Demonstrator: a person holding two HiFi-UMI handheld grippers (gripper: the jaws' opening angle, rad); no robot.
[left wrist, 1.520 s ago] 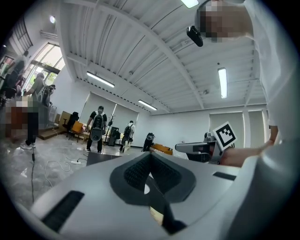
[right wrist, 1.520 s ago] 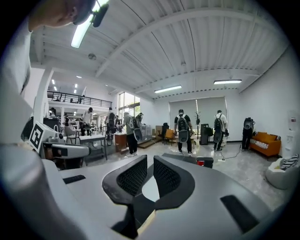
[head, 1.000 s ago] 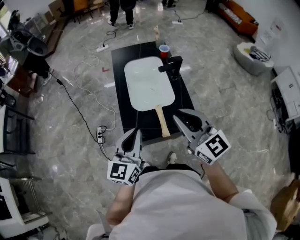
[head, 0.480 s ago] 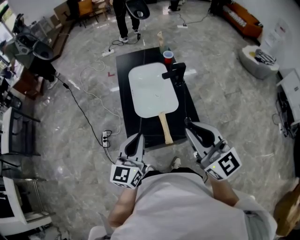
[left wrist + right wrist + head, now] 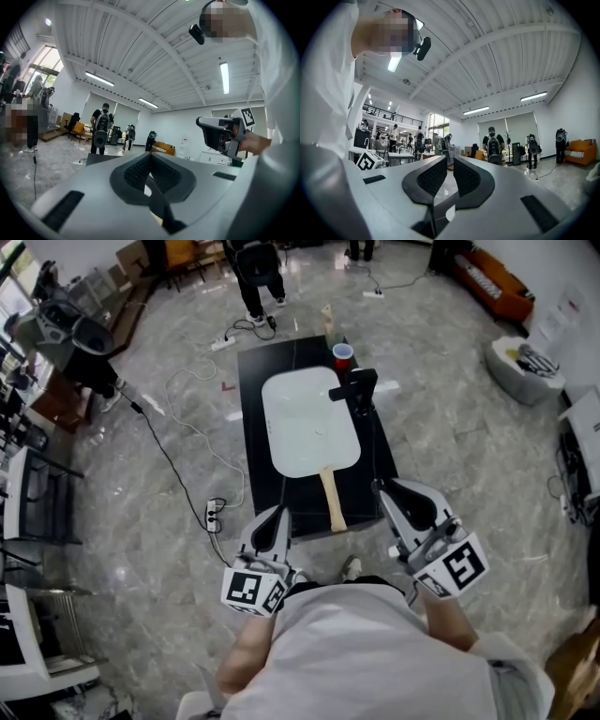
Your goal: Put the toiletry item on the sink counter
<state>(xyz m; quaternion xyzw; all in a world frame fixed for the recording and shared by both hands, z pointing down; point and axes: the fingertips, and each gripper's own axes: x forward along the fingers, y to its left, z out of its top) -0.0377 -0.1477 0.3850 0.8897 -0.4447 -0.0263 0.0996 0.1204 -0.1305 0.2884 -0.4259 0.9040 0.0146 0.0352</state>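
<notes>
Both claws are clenched on nothing: the left gripper (image 5: 277, 512) and the right gripper (image 5: 382, 488) hang level near the person's body, short of the sink counter (image 5: 253, 409). One pale wooden toiletry item (image 5: 330, 498) already lies on it, at the near rim of the white basin (image 5: 309, 423), so the placing looks done.

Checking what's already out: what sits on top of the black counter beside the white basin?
A red plastic cup, a black faucet and a flat wooden stick that reaches the white basin's near rim. Whatever lies under the faucet's base is covered.
</notes>
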